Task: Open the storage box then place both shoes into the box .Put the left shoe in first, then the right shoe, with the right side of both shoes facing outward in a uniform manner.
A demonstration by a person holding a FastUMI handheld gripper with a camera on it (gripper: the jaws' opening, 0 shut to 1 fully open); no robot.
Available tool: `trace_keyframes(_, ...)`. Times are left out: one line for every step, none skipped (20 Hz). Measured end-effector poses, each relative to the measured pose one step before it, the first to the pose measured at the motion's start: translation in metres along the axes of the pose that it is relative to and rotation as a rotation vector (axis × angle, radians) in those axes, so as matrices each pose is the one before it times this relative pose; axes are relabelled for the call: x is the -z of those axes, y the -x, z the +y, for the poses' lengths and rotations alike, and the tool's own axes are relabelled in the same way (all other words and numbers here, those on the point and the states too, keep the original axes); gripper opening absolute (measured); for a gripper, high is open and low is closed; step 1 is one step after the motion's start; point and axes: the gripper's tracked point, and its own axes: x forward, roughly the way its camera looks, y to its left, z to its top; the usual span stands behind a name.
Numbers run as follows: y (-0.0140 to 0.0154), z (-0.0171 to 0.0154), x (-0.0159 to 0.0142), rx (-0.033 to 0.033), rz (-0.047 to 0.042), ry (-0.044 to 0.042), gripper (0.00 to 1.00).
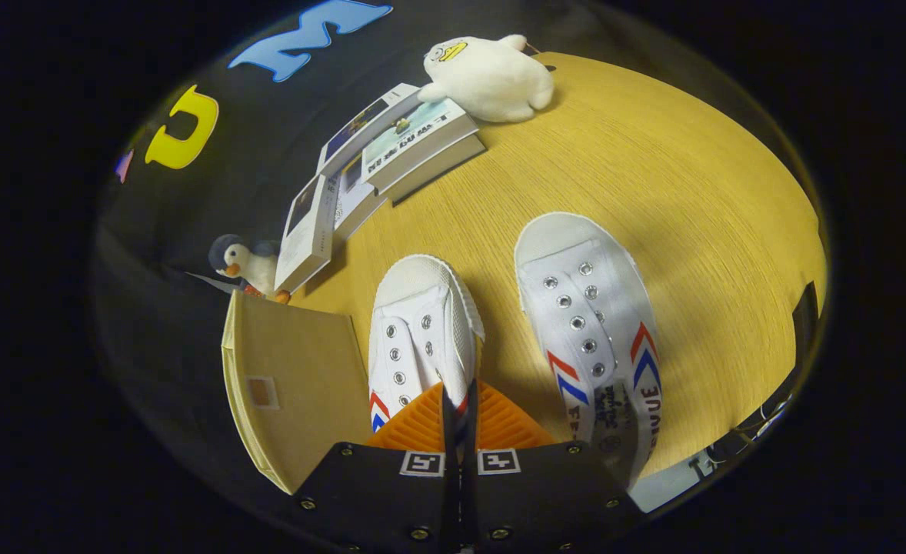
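Light wood-grain table [653, 169]; two white canvas shoes, left shoe [421, 331] pinched by nearly closed tongs [459, 419]; beige storage box [291, 385] left.

The gripper [459, 408] is down over the left shoe [421, 331], fingers [421, 427] nearly together, pinching its side wall near the heel. Toe points away across the tabletop [653, 177]. Just beside it stands the right shoe [591, 338], parallel and not touching. On the other side, the storage box [299, 377] sits at the table's edge, its tan lid flat and closed. Beyond it, a penguin toy [241, 265], stacked books [380, 161] along the far edge, and a white duck plush [491, 77] leaning on the top one.
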Motion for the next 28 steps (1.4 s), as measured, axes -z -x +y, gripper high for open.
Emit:
trace_keyframes(0.00587,0.00904,-0.00278,-0.01093,-0.00988,0.00455,0.01)
trace_keyframes(0.00530,0.00880,-0.00261,-0.00952,-0.01016,0.00556,0.01)
trace_keyframes(0.00485,0.00887,-0.00159,-0.00912,-0.00882,0.00546,0.01)
trace_keyframes(0.00491,0.00977,-0.00280,-0.01127,-0.00864,0.00400,0.01)
trace_keyframes(0.00480,0.00898,-0.00171,-0.01270,-0.00780,0.00244,0.01)
trace_keyframes(0.00368,0.00938,-0.00195,-0.01343,-0.00700,0.00086,0.01)
trace_keyframes(0.00323,0.00910,-0.00240,-0.01242,-0.00847,0.00189,0.01)
trace_keyframes(0.00356,0.00924,-0.00226,-0.00966,-0.00946,0.00299,0.02)
trace_keyframes(0.00250,0.00860,-0.00139,-0.00774,-0.00654,0.00524,0.02)
trace_keyframes(0.00210,0.00869,-0.00135,-0.00708,-0.00586,0.00704,0.01)
trace_keyframes(0.00166,0.00923,-0.00128,-0.00650,-0.00487,0.00735,0.01)
trace_keyframes(0.00021,0.00897,-0.00106,-0.00733,-0.00241,0.00856,0.01)
trace_keyframes(0.00005,0.00959,0.00021,-0.00794,-0.00248,0.00828,0.01)
trace_keyframes(-0.00070,0.00978,-0.00032,-0.00826,-0.00208,0.00986,0.01)
trace_keyframes(-0.00119,0.01010,0.00002,-0.00768,-0.00122,0.01087,0.01)
trace_keyframes(-0.00165,0.00953,0.00040,-0.00724,-0.00196,0.01183,0.01)
trace_keyframes(-0.00249,0.00918,0.00081,-0.00699,0.00064,0.01105,0.01)
trace_keyframes(-0.00347,0.00905,0.00147,-0.00601,0.00258,0.01104,0.01)
trace_keyframes(-0.00347,0.00852,0.00176,-0.00534,0.00178,0.00979,0.01)
trace_keyframes(-0.00455,0.00692,0.00314,-0.00443,0.00445,0.00956,0.01)
trace_keyframes(-0.00431,0.00807,0.00305,-0.00219,0.00654,0.00884,0.01)
trace_keyframes(-0.00504,0.00781,0.00371,-0.00204,0.00673,0.01120,0.01)
trace_keyframes(-0.00513,0.00644,0.00377,-0.00134,0.00922,0.01189,0.01)
trace_keyframes(-0.00553,0.00563,0.00421,-0.00018,0.01085,0.00991,0.01)
trace_keyframes(-0.00577,0.00682,0.00494,-0.00078,0.01033,0.00935,0.01)
trace_keyframes(-0.00604,0.00588,0.00476,-0.00046,0.01049,0.00885,0.01)
trace_keyframes(-0.00561,0.00560,0.00538,0.00183,0.01005,0.00758,0.01)
trace_keyframes(-0.00678,0.00502,0.00449,0.00168,0.01034,0.00848,0.01)
